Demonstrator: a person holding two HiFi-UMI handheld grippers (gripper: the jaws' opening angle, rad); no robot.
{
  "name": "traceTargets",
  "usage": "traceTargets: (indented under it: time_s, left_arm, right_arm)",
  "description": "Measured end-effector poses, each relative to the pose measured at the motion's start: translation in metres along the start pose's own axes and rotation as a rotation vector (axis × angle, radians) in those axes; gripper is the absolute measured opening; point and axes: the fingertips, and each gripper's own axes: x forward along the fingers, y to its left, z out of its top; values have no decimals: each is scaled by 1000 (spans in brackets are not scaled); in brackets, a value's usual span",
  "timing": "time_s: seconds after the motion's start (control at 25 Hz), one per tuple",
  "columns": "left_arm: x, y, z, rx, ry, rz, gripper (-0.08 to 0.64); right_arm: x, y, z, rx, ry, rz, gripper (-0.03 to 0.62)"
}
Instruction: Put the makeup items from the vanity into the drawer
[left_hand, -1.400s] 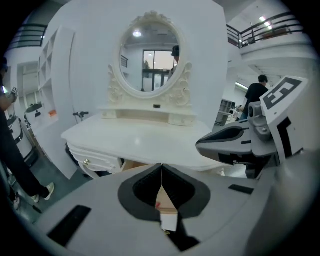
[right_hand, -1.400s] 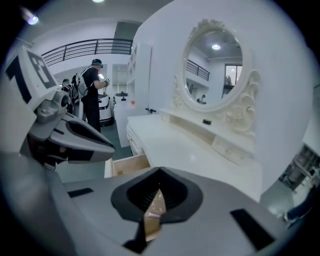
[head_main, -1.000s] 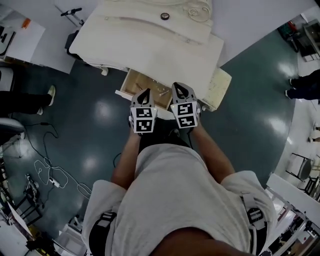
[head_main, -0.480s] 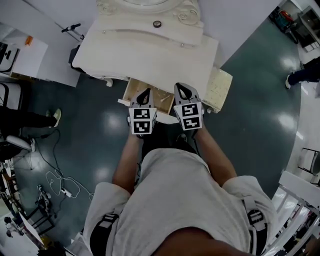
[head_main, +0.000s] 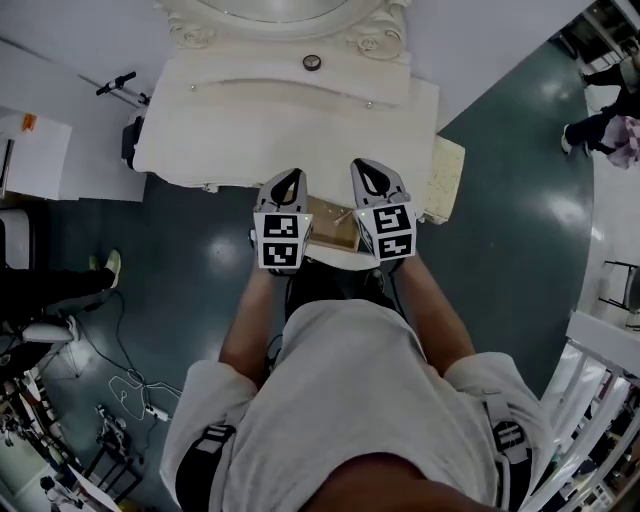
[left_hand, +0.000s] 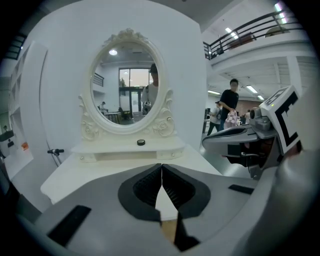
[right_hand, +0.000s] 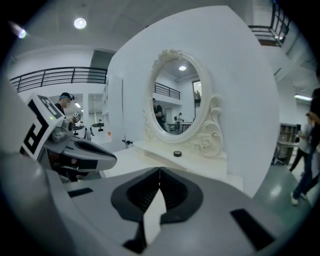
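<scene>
A small round dark makeup item (head_main: 312, 62) lies on the raised shelf of the white vanity (head_main: 210, 130), under the oval mirror; it also shows in the left gripper view (left_hand: 141, 142) and the right gripper view (right_hand: 177, 153). The wooden drawer (head_main: 330, 225) stands pulled out below the vanity's front edge, partly hidden by both grippers. My left gripper (head_main: 288, 182) and right gripper (head_main: 368, 172) are held side by side above the drawer, tips at the vanity's front edge. Both are shut with nothing between the jaws (left_hand: 161, 166) (right_hand: 160, 171).
A cream block (head_main: 443, 180) stands against the vanity's right end. A person's legs (head_main: 50, 290) are at the left and another person (head_main: 600, 120) at the upper right. Cables (head_main: 120, 380) lie on the dark floor at the lower left.
The whole view has shifted: the vanity sits lower in the picture. Both grippers have come forward from over the drawer's front to the vanity's edge. Both stay shut.
</scene>
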Motion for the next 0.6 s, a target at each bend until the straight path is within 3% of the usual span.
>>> traceTargets:
  time_s: [0.24,0.6]
  left_arm:
    - [37,35,6,29,20,-87,6]
    - [82,52,16,48,20,-208,7]
  right_arm:
    - [37,1,-3,20,42,-72,15]
    - [65,-9,-13,72,80,-181,15]
